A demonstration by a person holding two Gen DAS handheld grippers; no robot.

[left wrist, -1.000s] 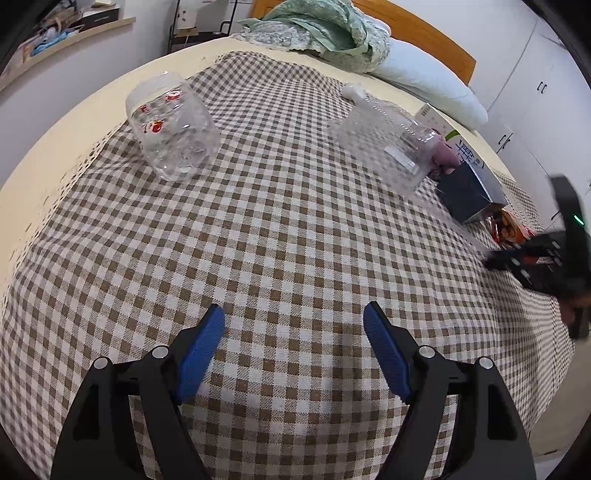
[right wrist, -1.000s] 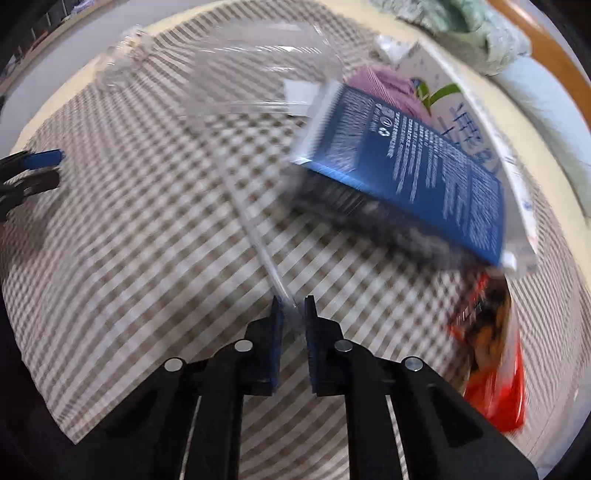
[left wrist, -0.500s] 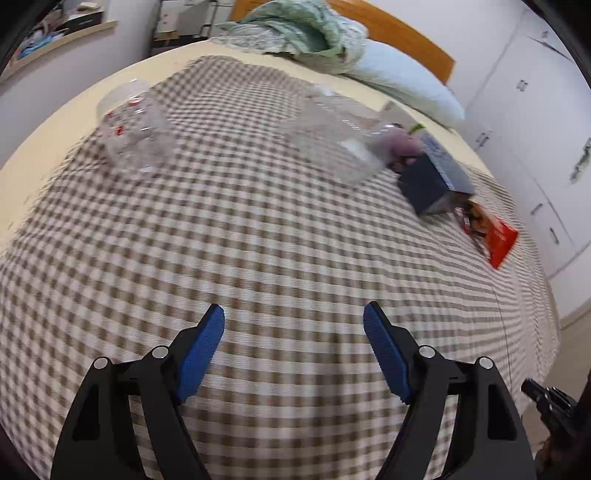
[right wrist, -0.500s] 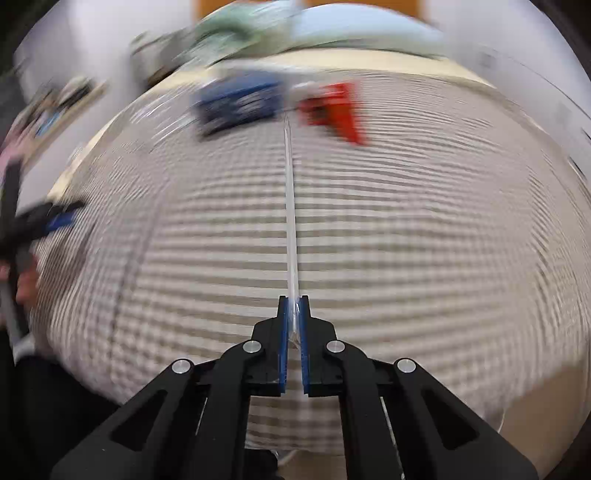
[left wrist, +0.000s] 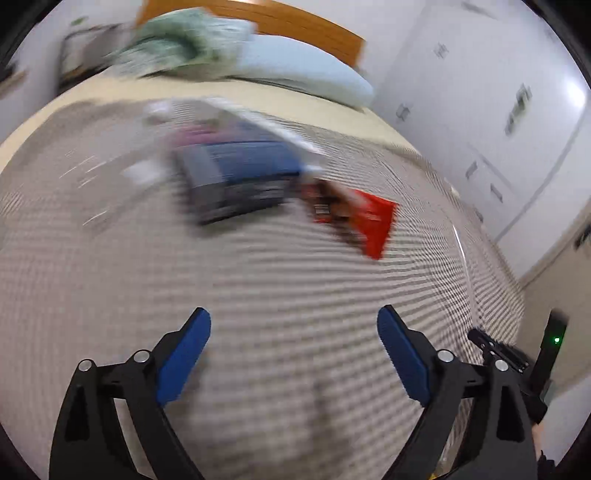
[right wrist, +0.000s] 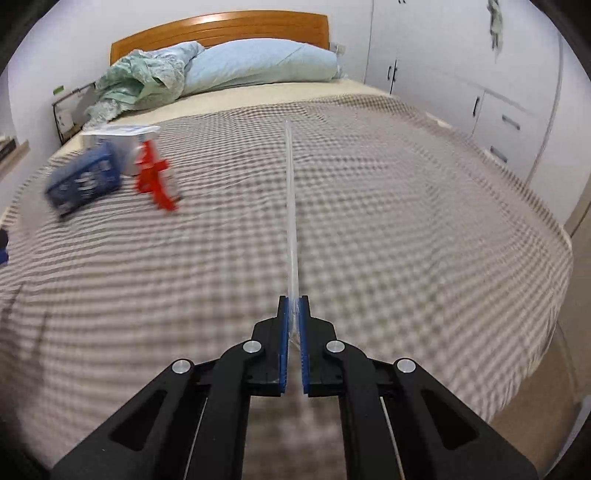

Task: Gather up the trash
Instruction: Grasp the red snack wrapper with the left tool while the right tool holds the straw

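One checkered bedspread (right wrist: 406,206) carries a blue carton (right wrist: 83,181) beside a red wrapper (right wrist: 155,181); the left gripper (left wrist: 293,332) hovers spread wide, while the right gripper (right wrist: 293,306) pinches a clear plastic strip (right wrist: 291,206) above the bed.

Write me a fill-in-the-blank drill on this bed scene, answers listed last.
1. The right tongs are ___ on a clear straw.
2. The left tongs are ___ and hold nothing.
3. The wrapper lying beside the blue box is ___ in colour.
4. The pillow rests against a ___ headboard.

Answers: shut; open; red; wooden
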